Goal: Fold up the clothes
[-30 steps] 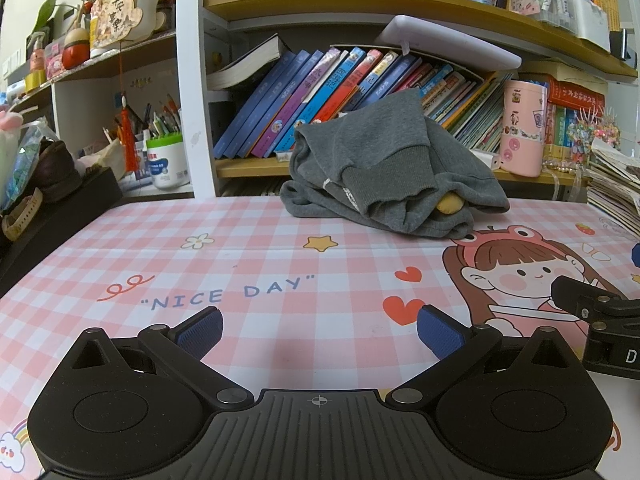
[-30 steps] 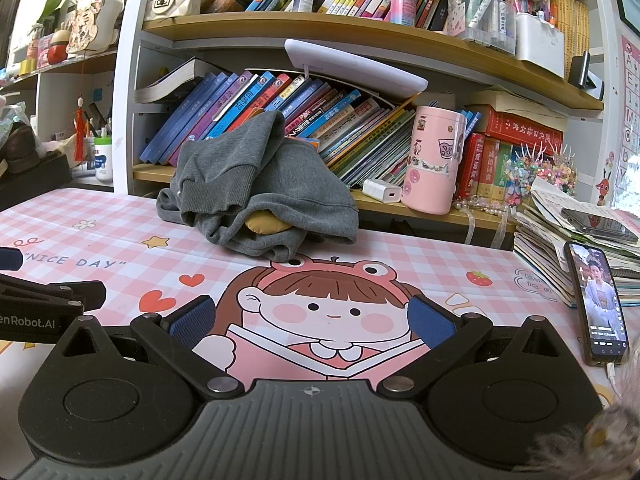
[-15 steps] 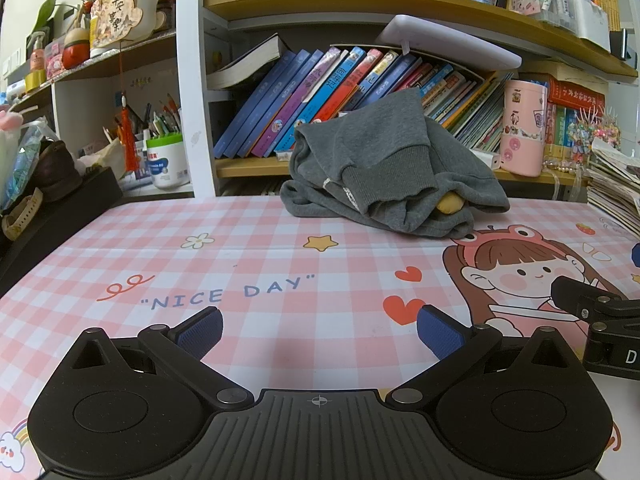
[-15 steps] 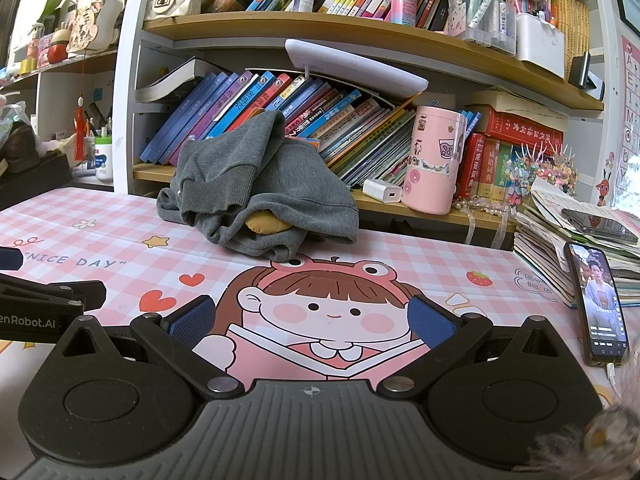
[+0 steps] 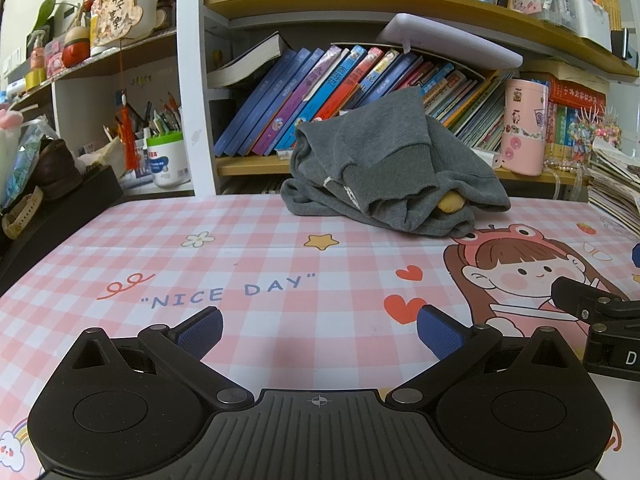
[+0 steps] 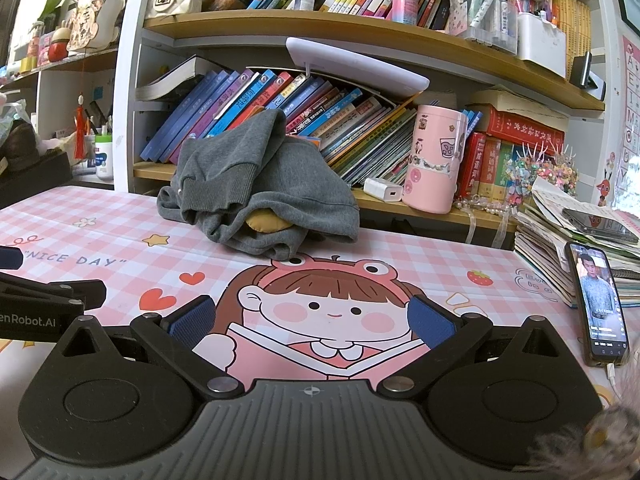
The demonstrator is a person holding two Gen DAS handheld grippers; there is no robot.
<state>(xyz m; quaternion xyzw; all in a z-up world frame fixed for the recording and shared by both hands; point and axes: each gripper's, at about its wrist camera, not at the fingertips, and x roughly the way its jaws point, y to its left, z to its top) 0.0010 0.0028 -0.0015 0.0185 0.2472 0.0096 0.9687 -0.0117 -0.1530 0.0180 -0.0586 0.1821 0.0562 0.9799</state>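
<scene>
Crumpled grey ribbed-cuff knit sweatshirt point(image 5: 396, 172), heaped well ahead of both grippers, partly hiding a tan object. Left gripper point(image 5: 319, 330), right gripper point(image 6: 311, 322): blue pads apart, empty.

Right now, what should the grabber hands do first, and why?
Probably reach both forward to the gray sweatshirt. It lies crumpled at the table's far edge, and the left gripper and right gripper are open, empty, and well short of it.
</scene>
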